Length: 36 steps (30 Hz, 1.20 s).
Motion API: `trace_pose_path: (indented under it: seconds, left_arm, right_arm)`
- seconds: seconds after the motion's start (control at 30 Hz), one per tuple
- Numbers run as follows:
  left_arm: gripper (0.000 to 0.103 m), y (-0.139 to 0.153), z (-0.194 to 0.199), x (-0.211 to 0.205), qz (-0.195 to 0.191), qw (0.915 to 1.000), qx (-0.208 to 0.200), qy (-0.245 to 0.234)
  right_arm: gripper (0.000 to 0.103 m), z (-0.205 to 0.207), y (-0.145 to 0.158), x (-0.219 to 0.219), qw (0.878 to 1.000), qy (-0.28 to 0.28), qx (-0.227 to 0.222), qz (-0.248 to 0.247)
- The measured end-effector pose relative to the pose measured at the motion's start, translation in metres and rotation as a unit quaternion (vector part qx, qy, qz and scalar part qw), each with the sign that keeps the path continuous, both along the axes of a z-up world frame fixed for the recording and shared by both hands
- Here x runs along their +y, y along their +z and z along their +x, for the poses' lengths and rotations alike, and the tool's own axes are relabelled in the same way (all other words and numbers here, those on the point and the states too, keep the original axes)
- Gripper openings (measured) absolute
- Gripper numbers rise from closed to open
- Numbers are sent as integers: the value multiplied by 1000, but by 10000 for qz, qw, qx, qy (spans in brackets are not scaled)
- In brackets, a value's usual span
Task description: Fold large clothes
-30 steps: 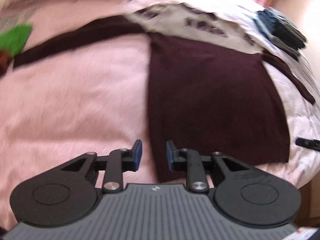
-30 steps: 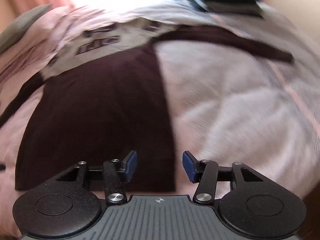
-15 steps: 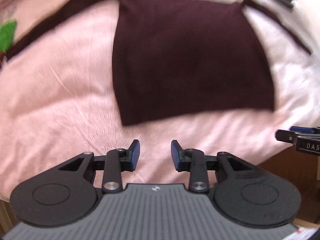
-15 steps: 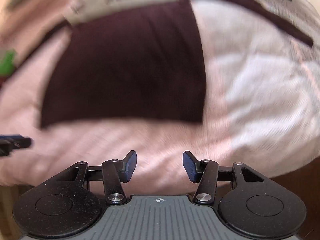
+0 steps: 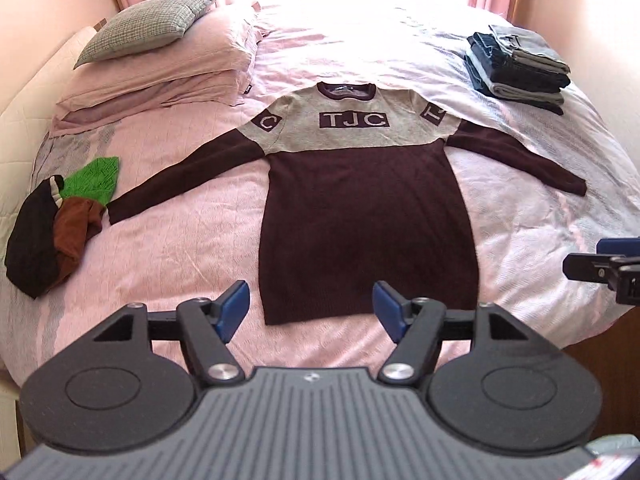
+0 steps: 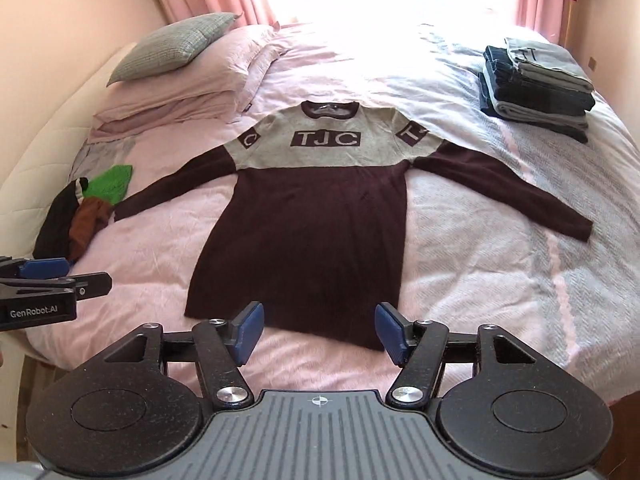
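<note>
Your bed [image 5: 168,248] fills both views, and the sweater [image 5: 368,216] lies flat on its pink cover, face up, collar toward the window, hem nearest you, both sleeves spread out to the sides. To the far right sits a folded stack [image 5: 516,68]; to the left, pillows [image 5: 160,60] and a small heap of clothes [image 5: 56,224], the heap just beside the left cuff. The sweater is laid out and no fold is made yet, so I judge you are at the start of the first fold. Your left gripper [image 5: 310,312] and right gripper [image 6: 318,330] both hang above the near edge of the bed, short of the hem, jaws spread wide and holding nothing. Next you likely need to reach out to a sleeve, pinch it near the cuff and at the shoulder, and lay it across the chest; the knit looks soft, so grip through both layers or only the top one will lift
</note>
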<state>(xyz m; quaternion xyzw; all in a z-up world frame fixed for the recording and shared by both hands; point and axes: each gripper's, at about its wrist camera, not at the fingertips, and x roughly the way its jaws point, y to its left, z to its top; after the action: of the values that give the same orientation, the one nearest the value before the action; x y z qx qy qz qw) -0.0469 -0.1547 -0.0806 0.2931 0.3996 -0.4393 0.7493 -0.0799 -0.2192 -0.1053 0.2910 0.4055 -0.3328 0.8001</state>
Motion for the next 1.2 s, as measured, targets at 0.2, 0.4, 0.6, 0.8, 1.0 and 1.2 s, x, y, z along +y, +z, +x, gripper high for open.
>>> trace_pose_path:
  seconds: [0.2,0.4,0.6,0.8,1.0,1.2]
  left_arm:
    - [70,16,-23,22,107,9999,-60,-48]
    - [70,18,-37,31,243,9997,-30,-71]
    - [70,20,-43,33,268,9996,-53,-45]
    - [70,24,-46,35,234,9997,-76,-19]
    - [70,26,-51,34,195,9998,-95,-17]
    - [73,26,-61,28,166,9998,-106,-63]
  right_arm:
    - [63,-30,10,16,9993,284,237,32]
    - [66,-39,5,32,9980,533,302,129]
    - [68,-40,5,38,9973,660,314,111]
    - [69,-44,9,38,9973,677,260,76]
    - [69,-51,10,35,9976,653,212,65]
    - [69,-57,10,30,9980,595,186,51]
